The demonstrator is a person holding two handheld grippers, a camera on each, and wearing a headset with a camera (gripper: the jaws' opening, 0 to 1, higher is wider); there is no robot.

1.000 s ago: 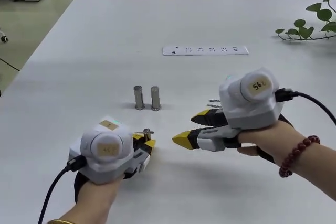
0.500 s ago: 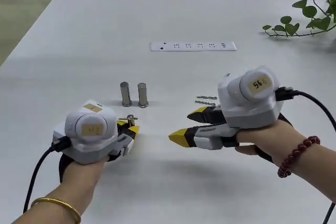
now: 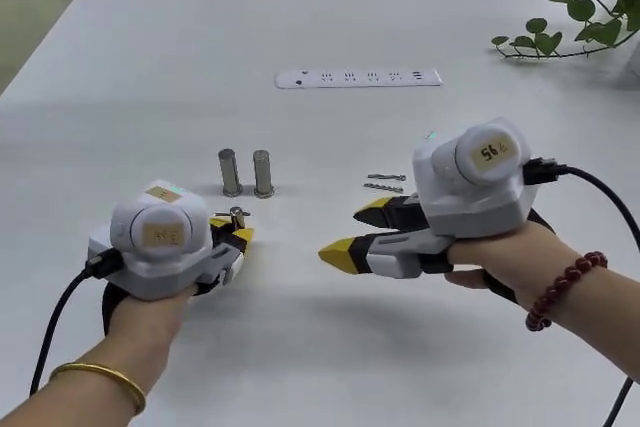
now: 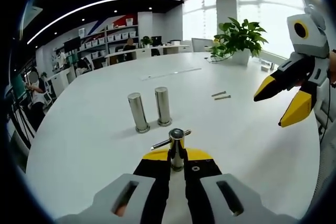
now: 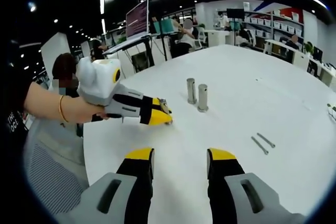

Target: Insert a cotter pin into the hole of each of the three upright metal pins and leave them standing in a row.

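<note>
Left hand-held gripper [image 4: 177,161] clamps a stiff, likely slippery metal pin [image 4: 176,139] low on its shaft; right hand-held gripper [image 5: 179,156] gapes empty.

The head view looks forward and down from behind both grippers onto the white table [image 3: 300,17], with the left gripper [image 3: 236,237] at lower left and the right gripper [image 3: 350,234] right of centre; the left gripper view sits low near the tabletop, its held pin [image 4: 177,148] close at lower centre, the right gripper at upper right; the right gripper view looks from higher, facing the left gripper at centre left; all three share the two standing pins [image 3: 246,173] and the loose cotter pins [image 3: 385,182].
</note>
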